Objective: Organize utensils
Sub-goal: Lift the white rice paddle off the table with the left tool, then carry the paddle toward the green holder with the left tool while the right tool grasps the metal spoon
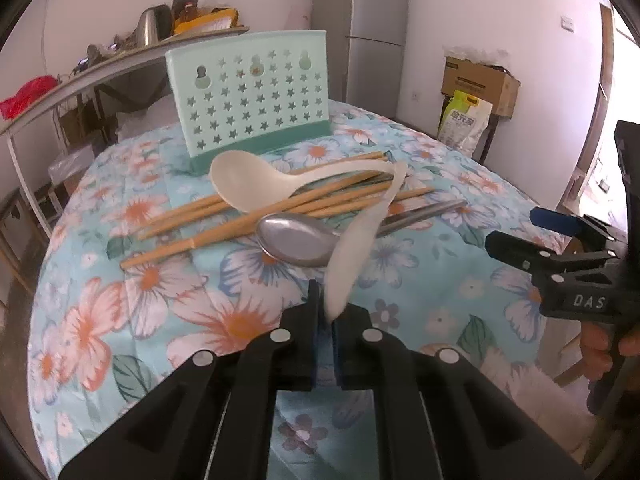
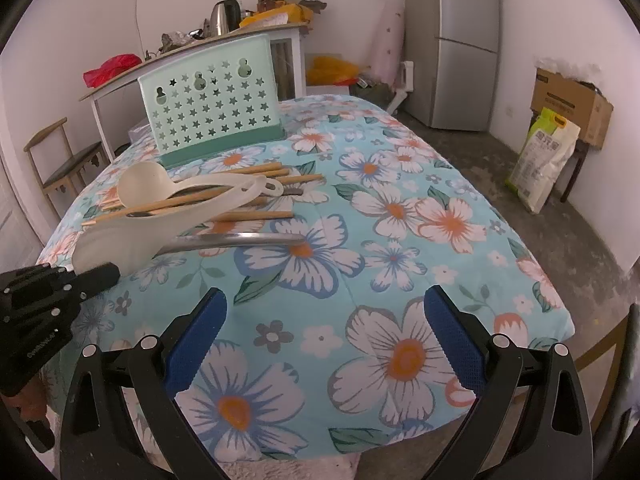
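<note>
A mint-green utensil holder (image 1: 252, 92) with star holes stands at the far side of the floral tablecloth; it also shows in the right wrist view (image 2: 212, 96). In front of it lie several wooden chopsticks (image 1: 224, 228), a cream ladle (image 1: 248, 180) and a metal spoon (image 1: 296, 238). My left gripper (image 1: 326, 320) is shut on a cream rice paddle (image 1: 356, 248), lifted over the pile; the paddle shows in the right wrist view (image 2: 160, 220). My right gripper (image 2: 324, 332) is open and empty above the cloth, to the right of the pile.
The table (image 2: 420, 208) drops off at the right and near edges. A fridge (image 2: 460, 40), a cardboard box (image 2: 572, 100) and a rice bag (image 2: 544, 160) stand by the far wall. A cluttered counter (image 2: 192, 40) and a chair (image 2: 60, 160) are behind the holder.
</note>
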`<state>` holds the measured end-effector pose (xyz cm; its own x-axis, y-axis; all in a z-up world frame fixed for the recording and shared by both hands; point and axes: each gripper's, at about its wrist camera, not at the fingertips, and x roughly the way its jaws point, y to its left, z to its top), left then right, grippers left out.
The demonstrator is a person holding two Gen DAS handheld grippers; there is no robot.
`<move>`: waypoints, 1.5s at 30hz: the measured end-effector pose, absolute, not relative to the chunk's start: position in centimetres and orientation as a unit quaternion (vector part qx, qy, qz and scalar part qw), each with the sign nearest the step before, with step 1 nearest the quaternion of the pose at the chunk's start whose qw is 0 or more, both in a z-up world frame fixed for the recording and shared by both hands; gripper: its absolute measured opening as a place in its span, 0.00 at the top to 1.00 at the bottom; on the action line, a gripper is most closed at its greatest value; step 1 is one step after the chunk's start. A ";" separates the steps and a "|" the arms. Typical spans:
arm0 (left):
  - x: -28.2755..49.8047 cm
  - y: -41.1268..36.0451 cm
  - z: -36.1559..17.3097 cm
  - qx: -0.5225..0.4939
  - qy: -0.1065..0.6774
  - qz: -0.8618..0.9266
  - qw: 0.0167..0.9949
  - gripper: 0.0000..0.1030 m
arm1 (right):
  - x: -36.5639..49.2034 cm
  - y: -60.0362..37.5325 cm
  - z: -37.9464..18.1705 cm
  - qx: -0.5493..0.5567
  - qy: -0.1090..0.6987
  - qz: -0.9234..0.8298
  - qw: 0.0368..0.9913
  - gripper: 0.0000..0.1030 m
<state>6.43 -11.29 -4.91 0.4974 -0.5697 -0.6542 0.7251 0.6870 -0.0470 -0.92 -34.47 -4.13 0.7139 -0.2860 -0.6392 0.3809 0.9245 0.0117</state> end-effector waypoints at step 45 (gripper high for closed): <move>7.9 5.0 5.9 -0.107 0.212 -0.257 0.937 0.99 | 9.3 -20.3 -5.3 -0.161 0.360 -0.024 0.919 0.81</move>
